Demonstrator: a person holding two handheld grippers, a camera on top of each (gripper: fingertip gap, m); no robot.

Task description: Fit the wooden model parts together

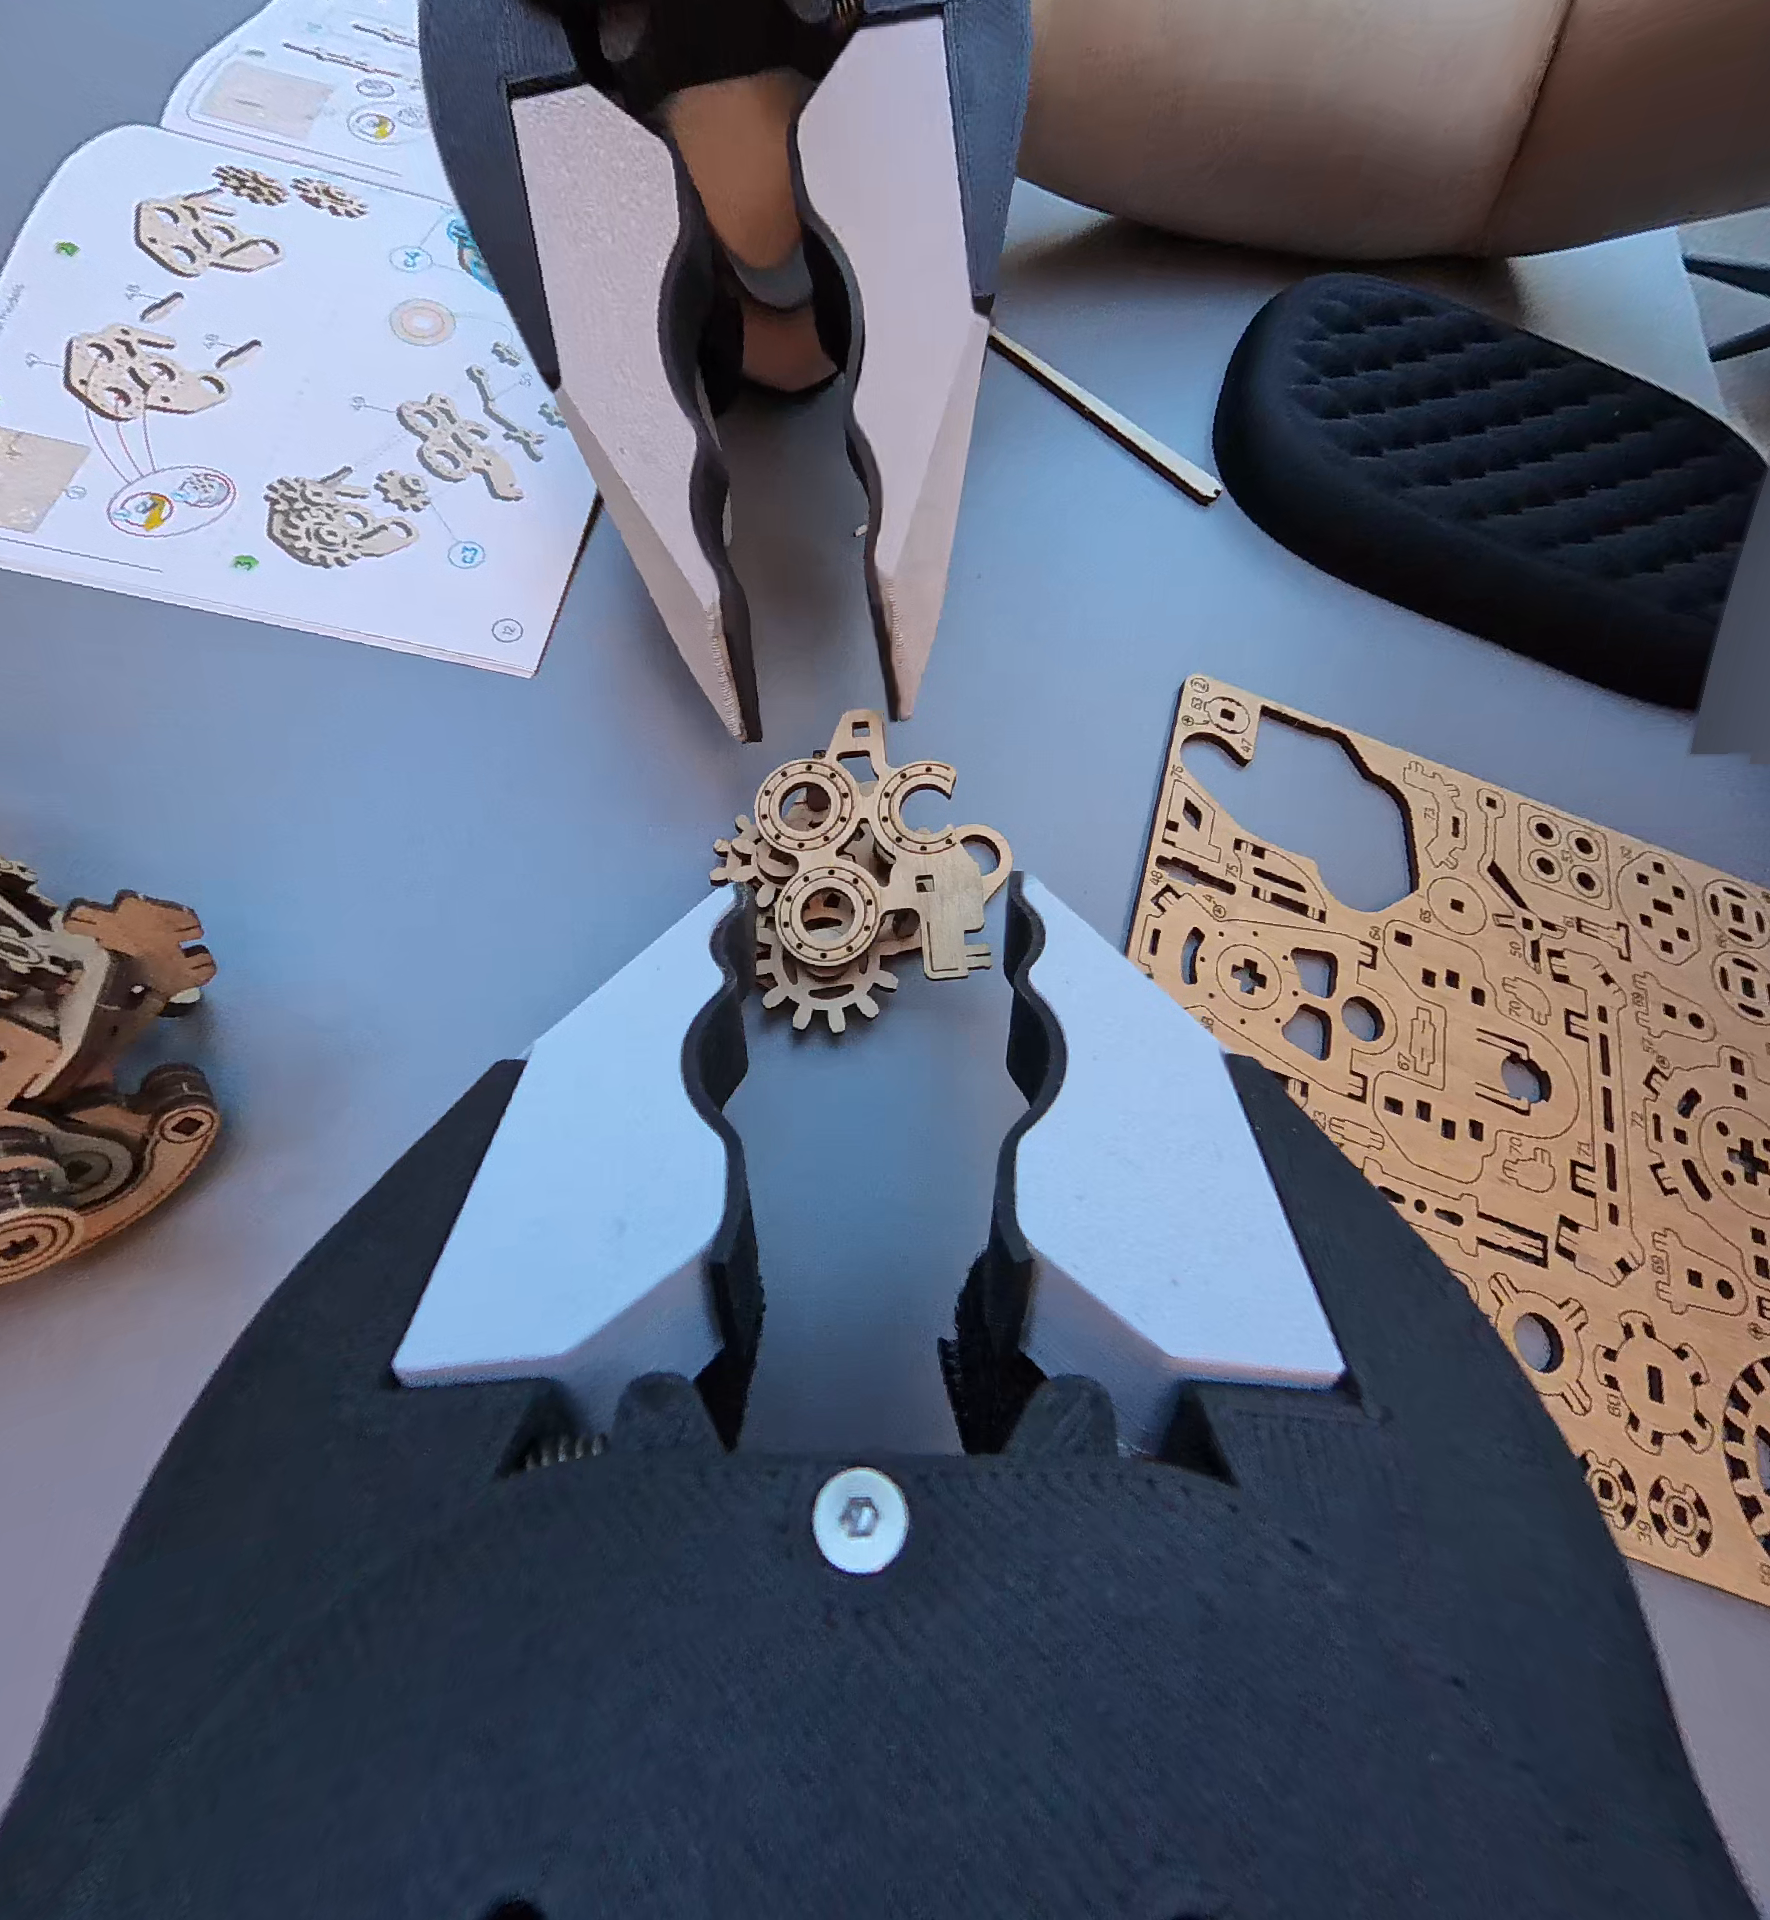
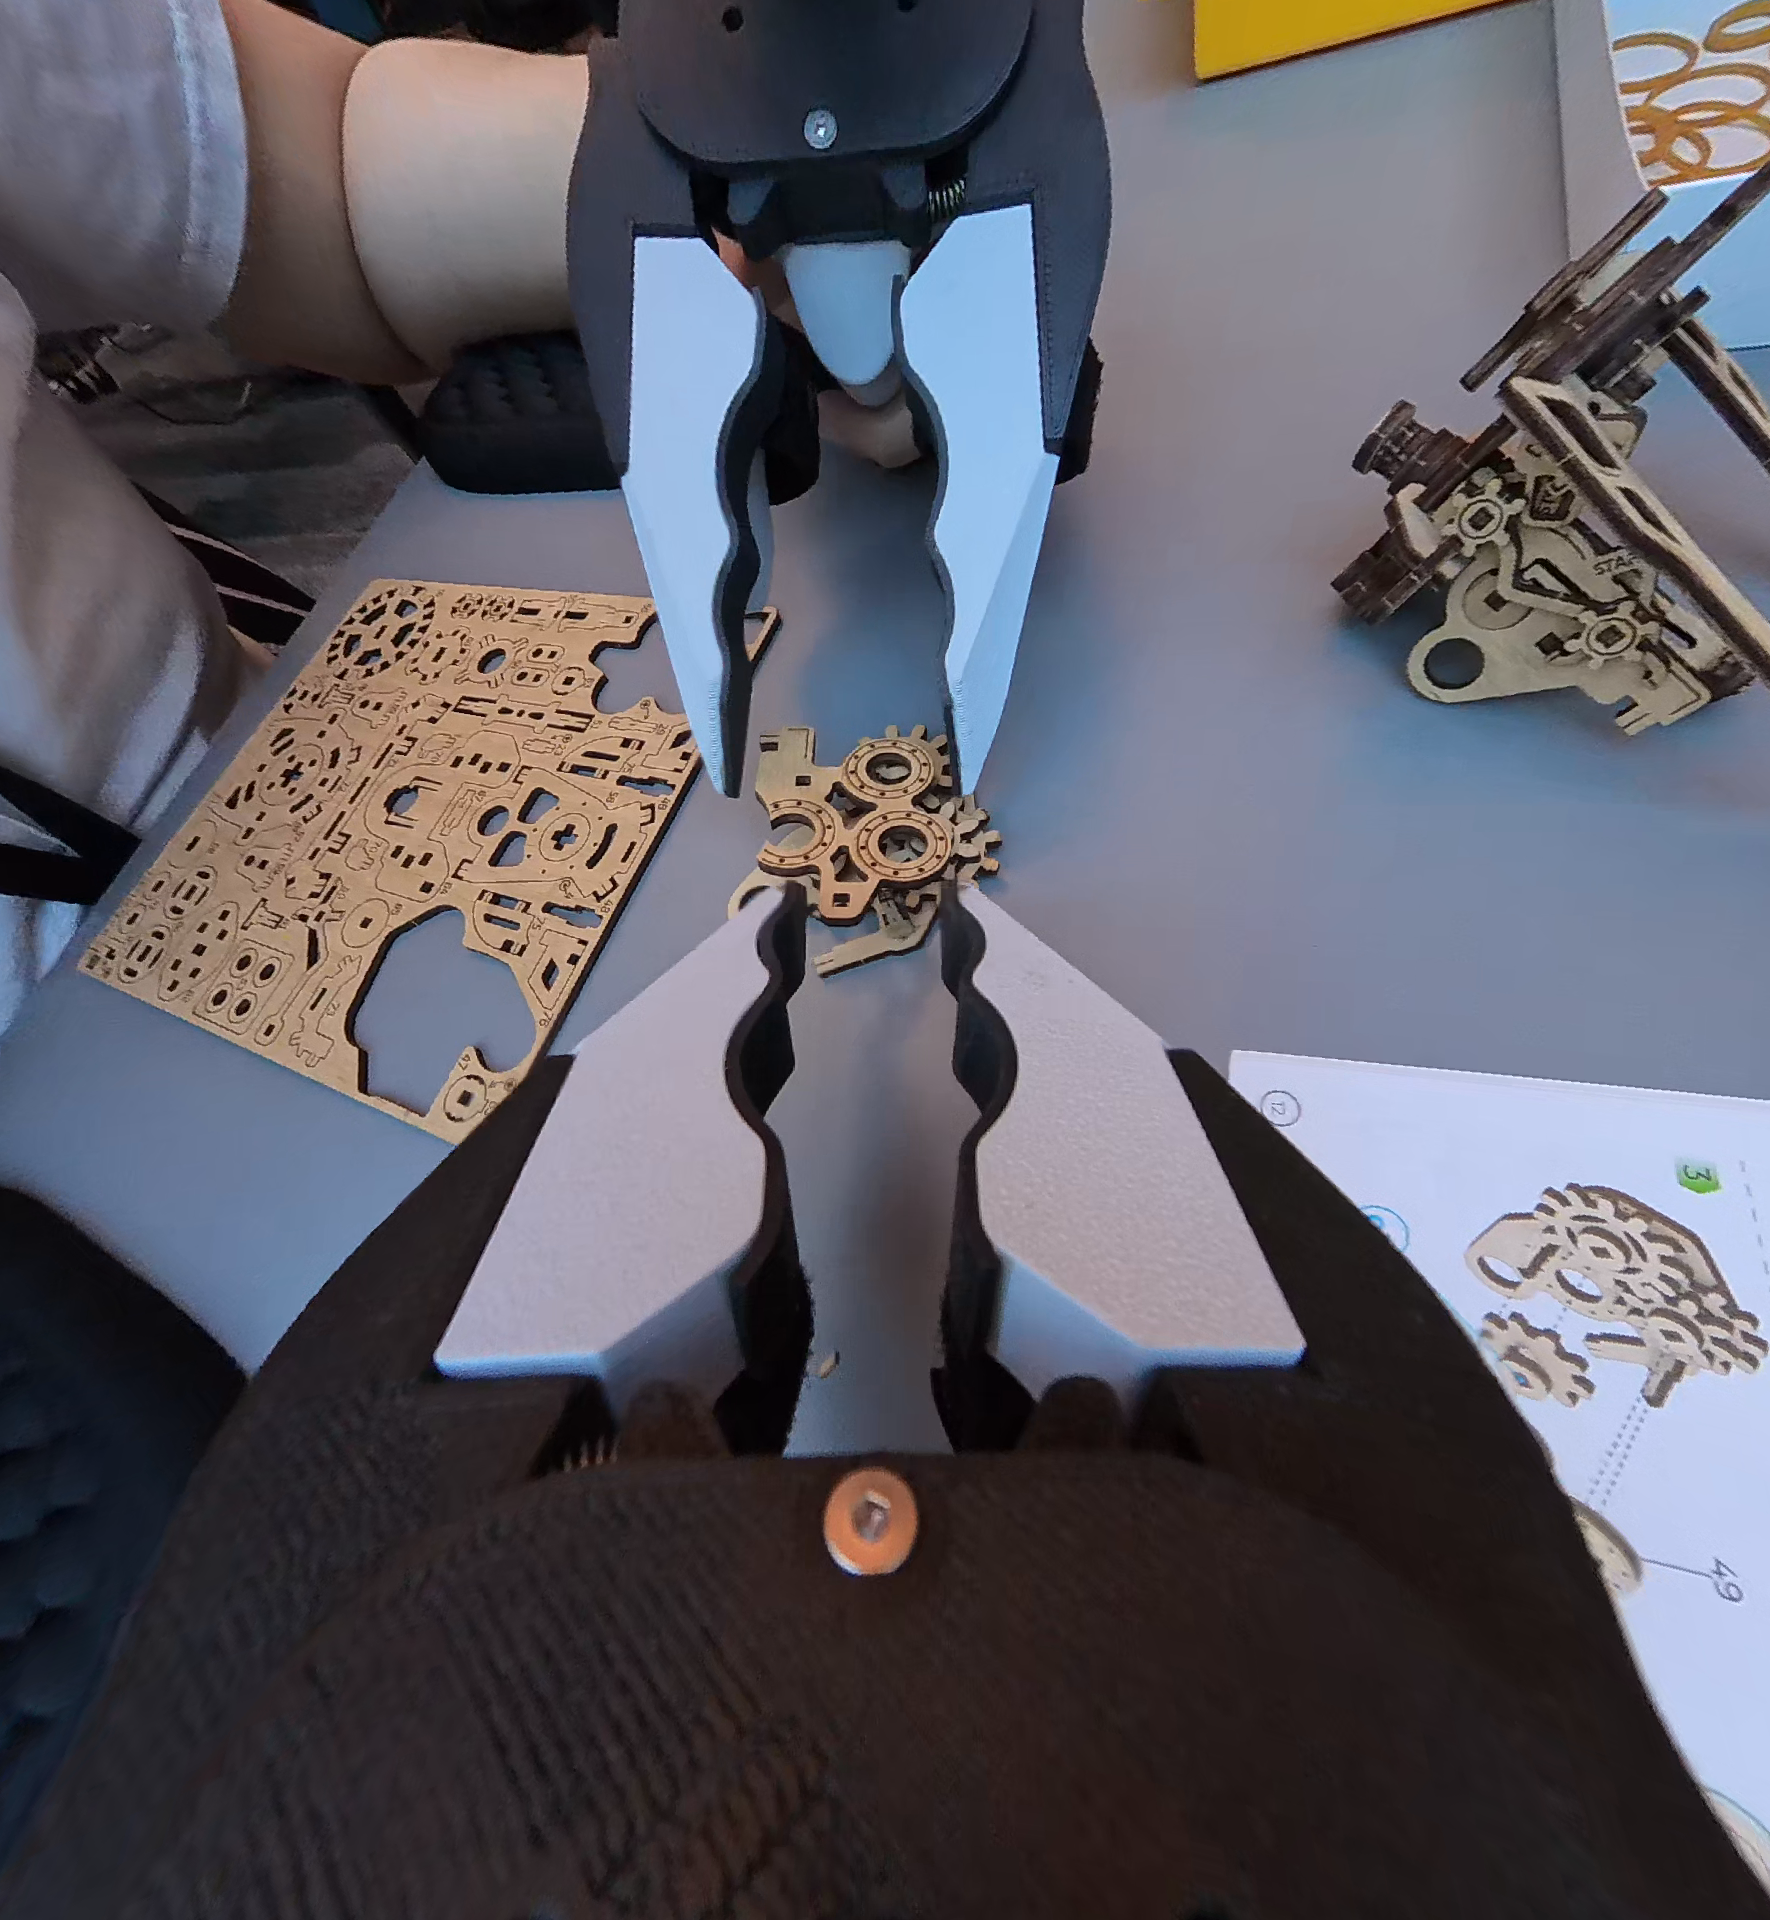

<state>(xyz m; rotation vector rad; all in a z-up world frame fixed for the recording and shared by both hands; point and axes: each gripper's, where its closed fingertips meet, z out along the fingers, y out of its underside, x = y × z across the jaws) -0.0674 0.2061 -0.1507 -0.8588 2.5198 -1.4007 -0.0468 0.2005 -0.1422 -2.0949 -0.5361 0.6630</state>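
Plywood gears and a plate sit in a small cluster (image 1: 853, 896) on the grey table (image 1: 445, 831), squarely between the two grippers. From where I stand it looks like a half-built sub-assembly: three ringed holes in the plate, toothed wheels poking out underneath, a tabbed piece at one side. Whether those pieces are pressed home or only stacked loosely, I cannot tell.

Facing each other across it, the left gripper (image 1: 870, 914) and the right gripper (image 2: 865, 904) both have their fingers apart, with nothing clamped. Each pair of tips brackets the cluster closely, near or perhaps just touching its edges (the angle is too tight to be sure).

A bigger built model (image 2: 1587, 561) stands well off to the left gripper's side, so a good part of the kit looks done already. The sheet (image 1: 1535, 1091) beside the cluster has one large cut-out gone, but most of its parts are not punched out, so plenty remains. An open booklet (image 1: 237, 395) lies on the far side, showing gear steps.

My guess is that the job is mid-way, and this gear piece has yet to be gripped, finished and joined to the model.
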